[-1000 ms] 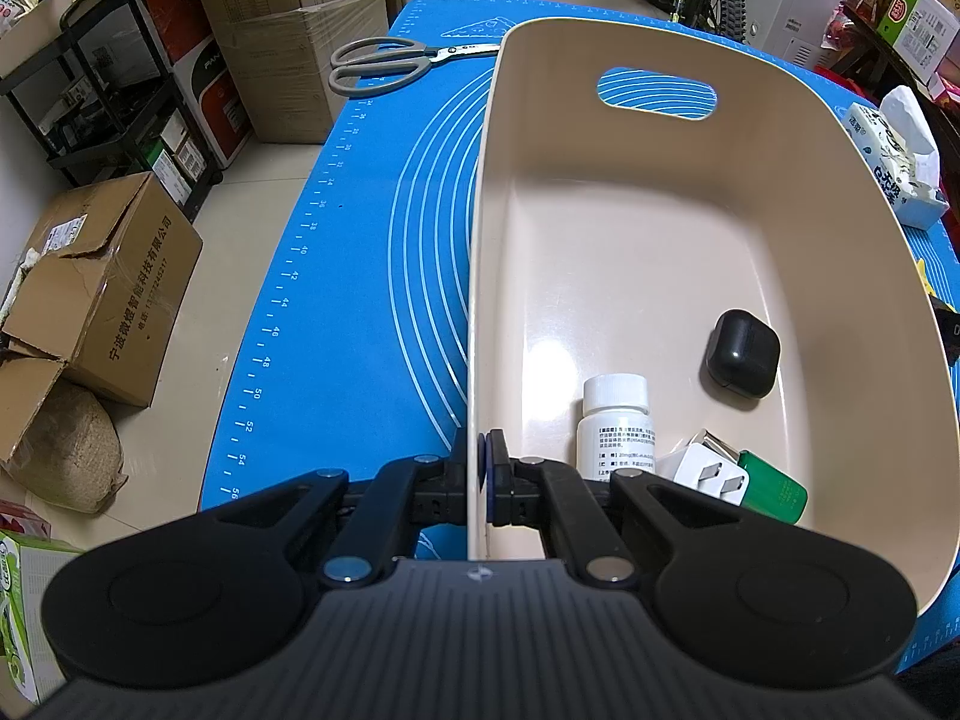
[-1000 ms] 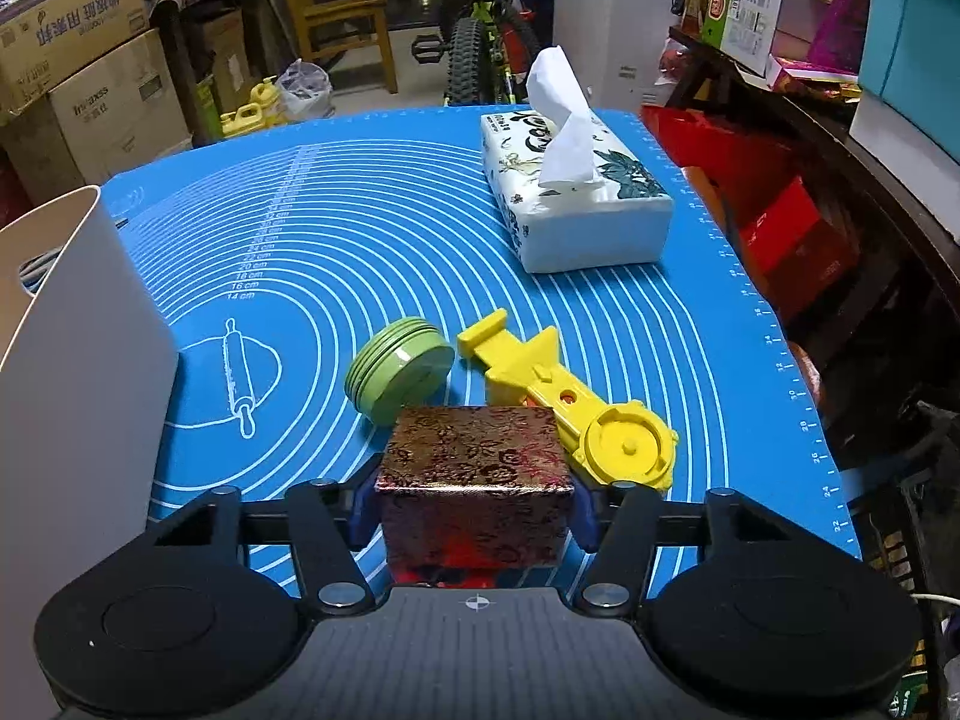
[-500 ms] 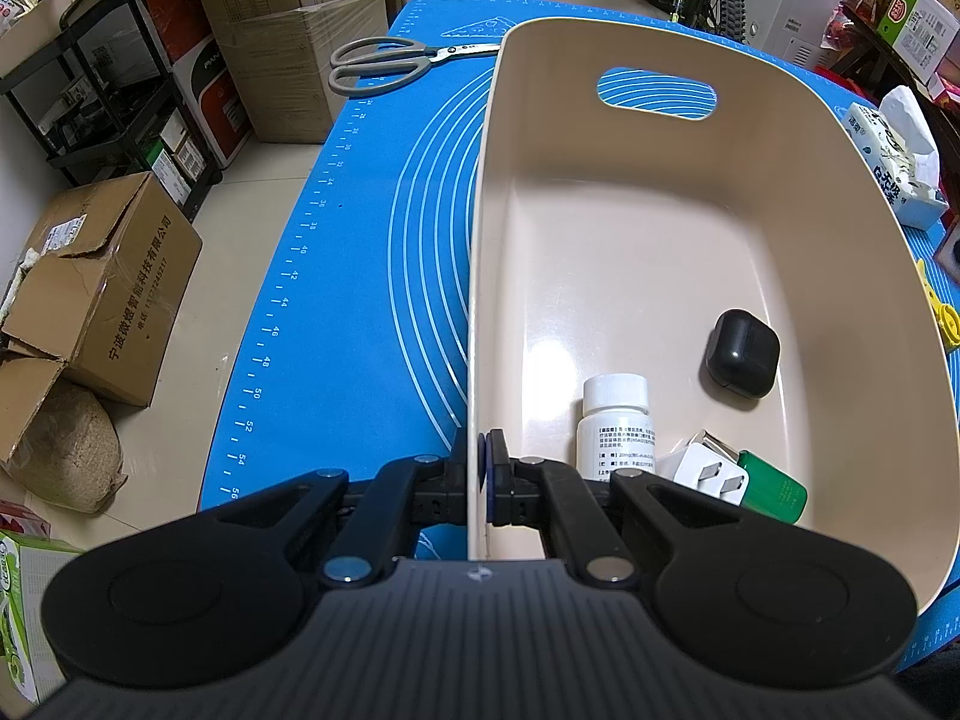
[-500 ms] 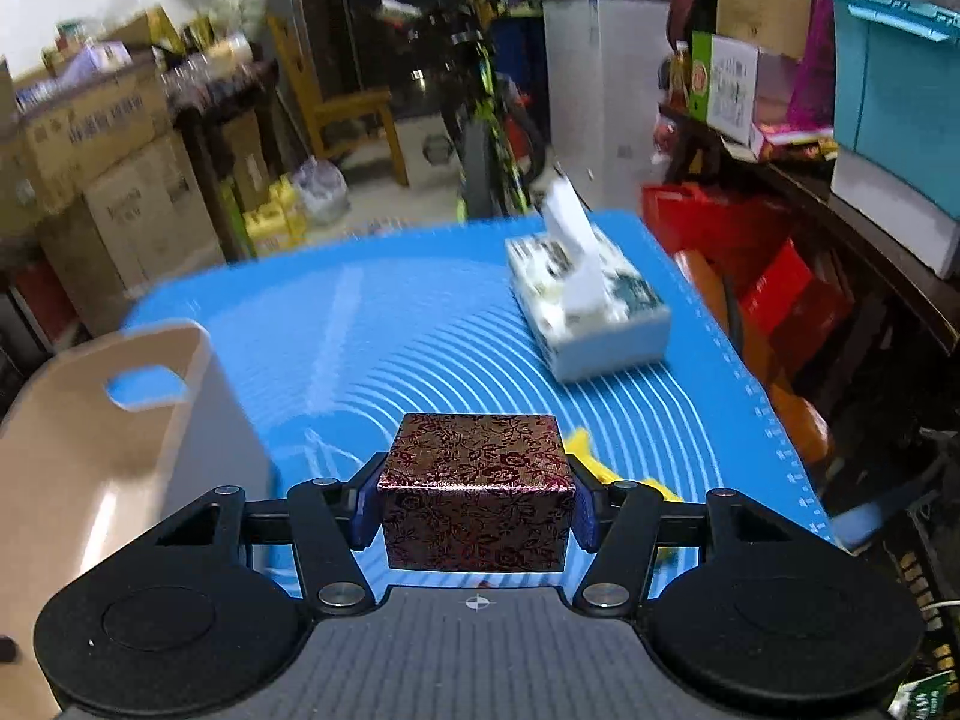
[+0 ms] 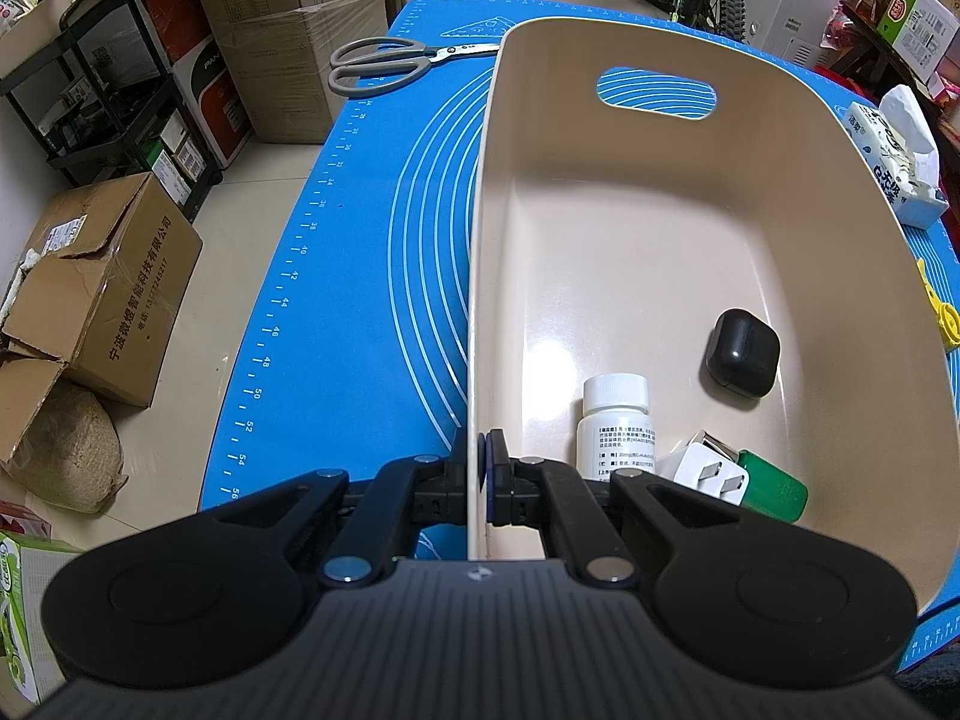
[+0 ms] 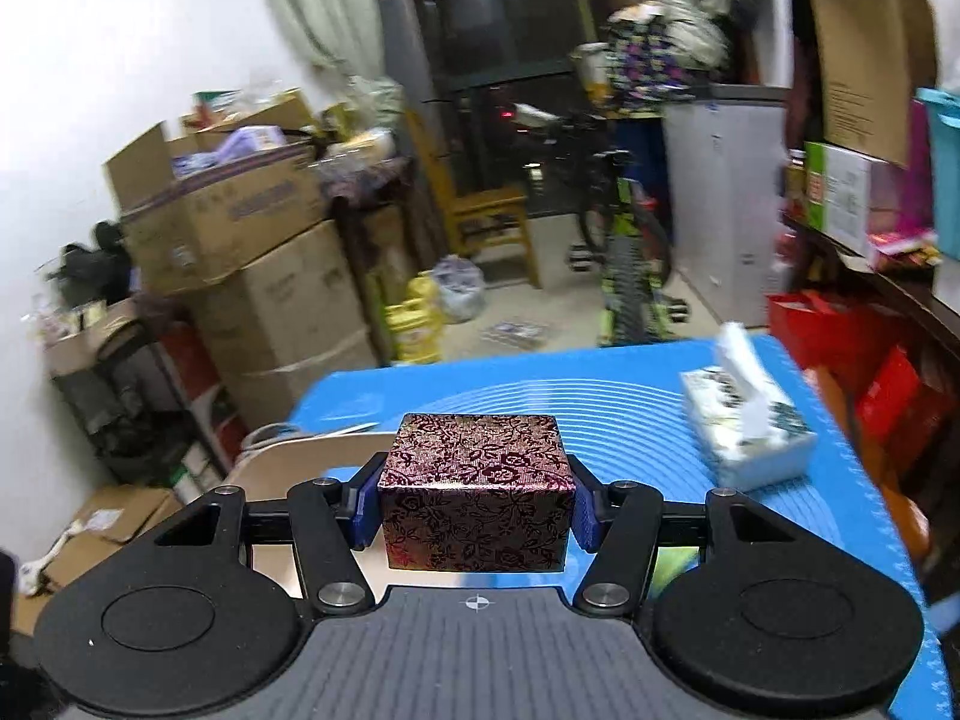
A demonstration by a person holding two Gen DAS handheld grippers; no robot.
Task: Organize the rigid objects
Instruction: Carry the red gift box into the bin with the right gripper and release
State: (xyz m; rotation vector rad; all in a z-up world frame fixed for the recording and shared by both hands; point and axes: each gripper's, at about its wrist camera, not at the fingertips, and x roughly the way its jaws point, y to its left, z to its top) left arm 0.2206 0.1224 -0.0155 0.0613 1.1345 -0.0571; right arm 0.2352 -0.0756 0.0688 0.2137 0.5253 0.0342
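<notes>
So the left tongs (image 5: 480,474) are pinched tight on the thin near wall of the beige plastic bin (image 5: 708,192), one blue pad on each side of it. Smooth, glossy tub with rounded corners and an oval handle cutout at the far end. Inside, near the tongs: a white pill bottle (image 5: 615,426) with a ribbed cap and a printed label too small to read, a white plug adapter (image 5: 711,471) with metal prongs, something green and cylindrical (image 5: 774,492), and a rounded black case (image 5: 743,354).

Right tongs (image 6: 477,501) are clamped about half open on a square box (image 6: 477,489) covered in shiny maroon-and-gold floral brocade, held up off the blue counter mat (image 6: 630,414), with the bin's rim showing just below and to the left.

Further out: grey-handled scissors (image 5: 384,63) and a tissue pack (image 6: 747,426) on the mat.
</notes>
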